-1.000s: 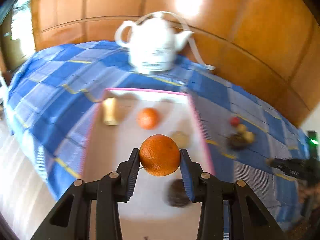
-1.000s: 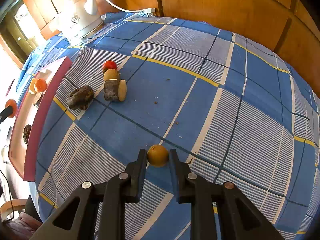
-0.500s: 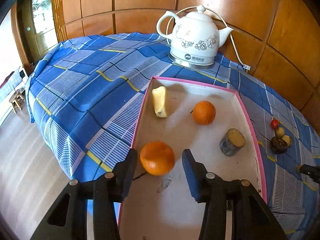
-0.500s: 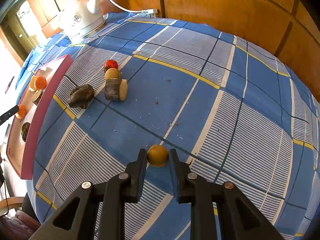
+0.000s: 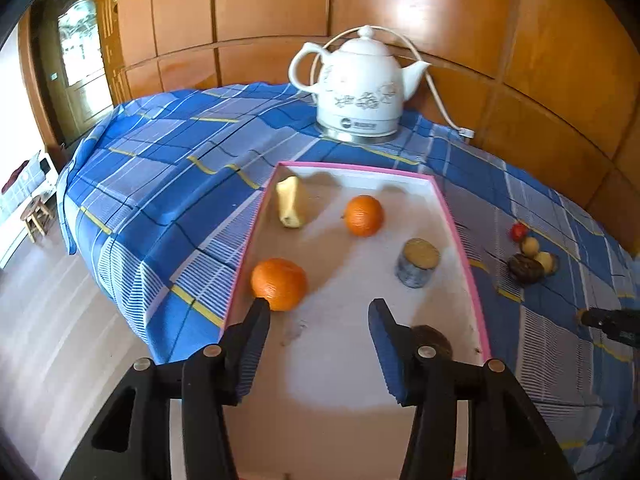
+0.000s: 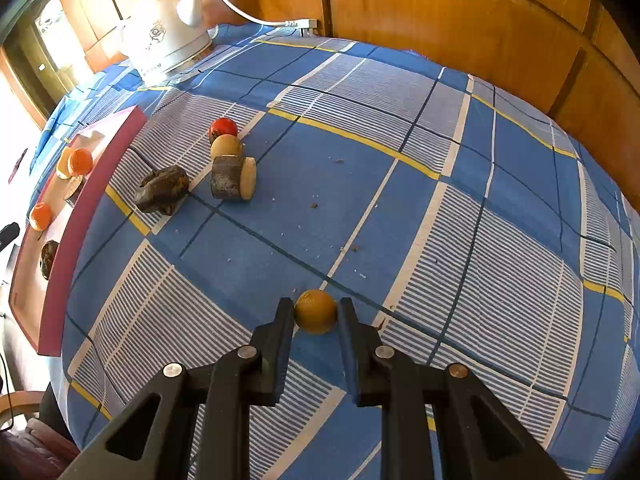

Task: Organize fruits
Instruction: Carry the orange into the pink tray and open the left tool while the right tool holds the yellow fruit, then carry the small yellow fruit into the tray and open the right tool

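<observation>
Two oranges (image 5: 279, 283) (image 5: 364, 215) resting apart in pink-rimmed tray (image 5: 460, 232) near counter's left edge, small yellow fruit (image 6: 315, 311) on blue checked cloth, pinched in right tool (image 6: 316, 314).

Glossy wood panel walls (image 5: 440, 20) catch bright glare behind a counter under a blue plaid cloth (image 5: 160, 184). Pale plank floor (image 5: 48, 340) lies left, with a small stool (image 5: 36, 216) near a sunlit window (image 5: 80, 52).

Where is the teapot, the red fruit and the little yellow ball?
teapot (image 5: 358, 88), left wrist view, middle of its white belly
red fruit (image 6: 223, 127), right wrist view, its top
little yellow ball (image 6: 315, 311), right wrist view, its middle
</observation>
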A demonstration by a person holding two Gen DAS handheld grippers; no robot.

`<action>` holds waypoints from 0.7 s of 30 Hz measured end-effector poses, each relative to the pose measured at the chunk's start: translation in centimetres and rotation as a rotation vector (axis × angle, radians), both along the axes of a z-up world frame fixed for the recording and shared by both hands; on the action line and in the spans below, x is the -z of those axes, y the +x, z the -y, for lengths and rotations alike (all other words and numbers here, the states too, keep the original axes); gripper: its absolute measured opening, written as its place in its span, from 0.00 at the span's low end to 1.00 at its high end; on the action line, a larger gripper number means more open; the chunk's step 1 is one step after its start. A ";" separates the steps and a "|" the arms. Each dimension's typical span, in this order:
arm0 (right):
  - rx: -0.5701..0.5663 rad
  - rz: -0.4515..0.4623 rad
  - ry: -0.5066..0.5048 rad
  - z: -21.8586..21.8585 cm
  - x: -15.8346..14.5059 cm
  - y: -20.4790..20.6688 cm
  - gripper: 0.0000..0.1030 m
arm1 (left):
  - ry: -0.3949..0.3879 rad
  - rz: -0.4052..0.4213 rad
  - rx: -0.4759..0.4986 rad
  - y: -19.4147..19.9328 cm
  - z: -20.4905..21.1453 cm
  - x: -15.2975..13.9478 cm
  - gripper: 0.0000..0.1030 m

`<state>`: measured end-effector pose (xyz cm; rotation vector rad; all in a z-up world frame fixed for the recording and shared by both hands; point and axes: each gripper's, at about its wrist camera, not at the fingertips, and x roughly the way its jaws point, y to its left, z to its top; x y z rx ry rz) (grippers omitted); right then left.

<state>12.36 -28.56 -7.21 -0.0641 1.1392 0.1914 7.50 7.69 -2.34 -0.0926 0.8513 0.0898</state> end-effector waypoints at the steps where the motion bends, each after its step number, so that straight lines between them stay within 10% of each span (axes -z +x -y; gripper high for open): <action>1: 0.000 0.001 -0.001 0.0 0.0 0.0 0.22 | -0.004 0.006 0.009 -0.1 0.3 -0.2 0.53; 21: 0.007 0.014 -0.019 -0.3 0.0 -0.2 0.22 | -0.012 0.033 0.049 -0.9 1.8 -1.5 0.55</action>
